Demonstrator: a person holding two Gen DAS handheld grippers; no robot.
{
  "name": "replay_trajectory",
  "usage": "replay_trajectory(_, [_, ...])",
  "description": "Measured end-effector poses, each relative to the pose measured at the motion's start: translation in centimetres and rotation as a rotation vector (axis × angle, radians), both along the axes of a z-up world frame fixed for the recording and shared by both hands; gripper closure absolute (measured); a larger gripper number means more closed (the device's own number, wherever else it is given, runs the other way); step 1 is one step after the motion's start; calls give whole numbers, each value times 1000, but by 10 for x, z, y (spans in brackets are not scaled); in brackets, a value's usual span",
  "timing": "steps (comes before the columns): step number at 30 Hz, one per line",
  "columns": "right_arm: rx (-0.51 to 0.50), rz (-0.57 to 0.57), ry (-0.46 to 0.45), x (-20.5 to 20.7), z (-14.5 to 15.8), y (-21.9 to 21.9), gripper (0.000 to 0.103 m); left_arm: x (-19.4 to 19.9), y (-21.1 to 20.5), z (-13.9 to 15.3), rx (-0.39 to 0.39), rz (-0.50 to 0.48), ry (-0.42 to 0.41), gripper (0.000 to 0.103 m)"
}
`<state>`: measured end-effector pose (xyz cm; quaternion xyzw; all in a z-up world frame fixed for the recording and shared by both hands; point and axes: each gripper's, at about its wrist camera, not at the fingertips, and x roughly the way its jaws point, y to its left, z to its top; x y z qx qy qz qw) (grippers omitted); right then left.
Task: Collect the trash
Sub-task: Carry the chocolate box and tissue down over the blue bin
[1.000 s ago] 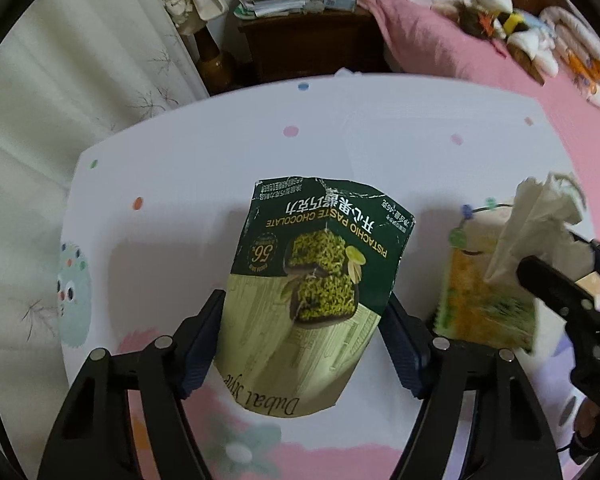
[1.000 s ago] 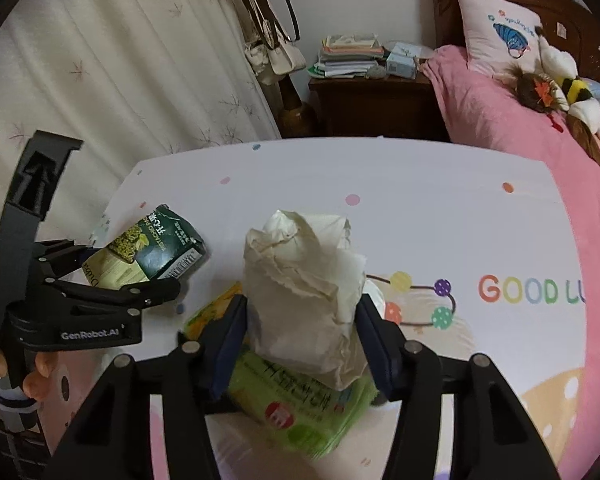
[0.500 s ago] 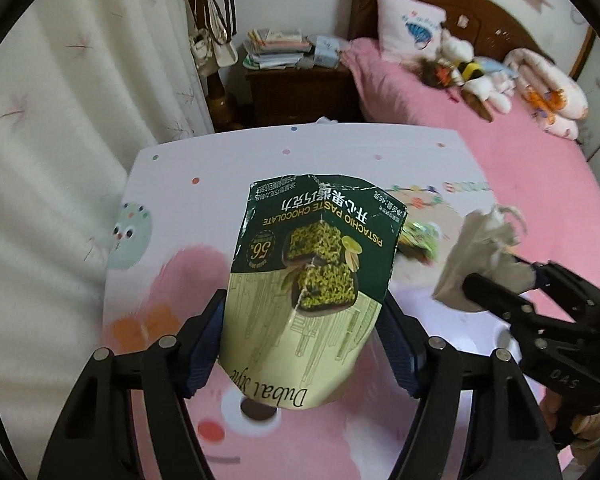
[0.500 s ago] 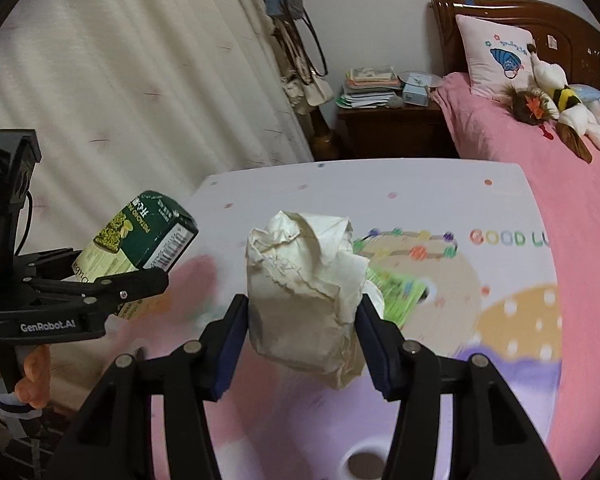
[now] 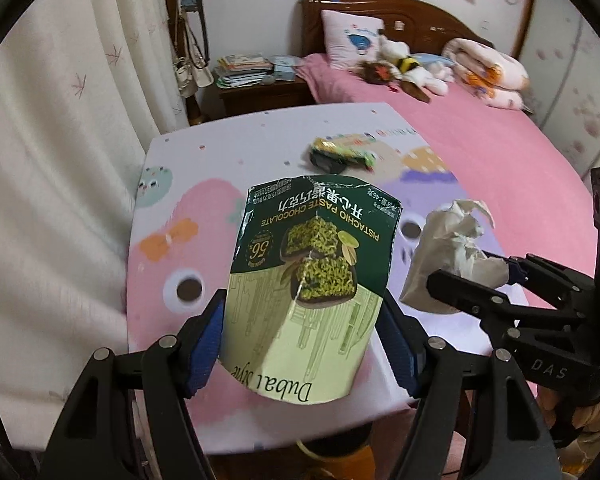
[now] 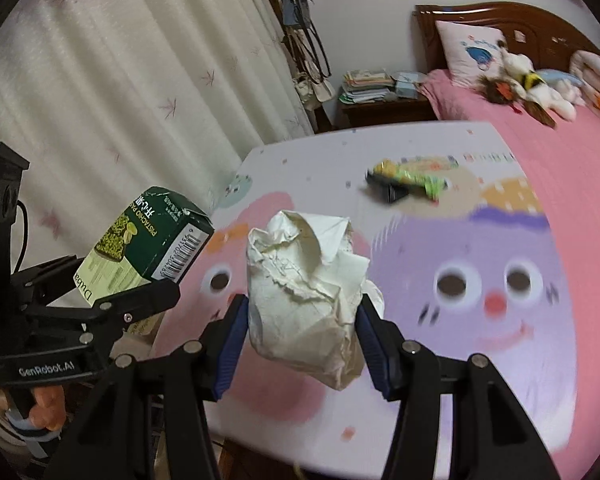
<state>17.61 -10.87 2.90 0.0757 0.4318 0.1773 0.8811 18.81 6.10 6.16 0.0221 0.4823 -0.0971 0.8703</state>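
Two pieces of trash were off the tabletop (image 5: 168,364) in your grip. The wrapper (image 5: 342,154) left lying on it was too blurred to read. Your left gripper (image 5: 302,338) had its jaws clamped on the green pistachio chocolate box (image 5: 308,280), torn along its top edge. Your right gripper (image 6: 300,322) pinched the crumpled white paper (image 6: 306,292). Only the right wrist view showed the box's barcode side and your fingers (image 6: 46,404) on the left handle.
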Motion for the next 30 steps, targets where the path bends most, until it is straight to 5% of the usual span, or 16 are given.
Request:
replay_trajectory(15, [-101, -77, 221, -148, -77, 20, 49, -142, 22, -72, -100, -31, 161, 33])
replay_trajectory(25, [-131, -88, 414, -181, -198, 9, 49, -184, 1, -169, -125, -29, 288, 33])
replay_trajectory(30, [-121, -115, 485, -179, -276, -2, 49, -192, -13, -243, -96, -24, 353, 33])
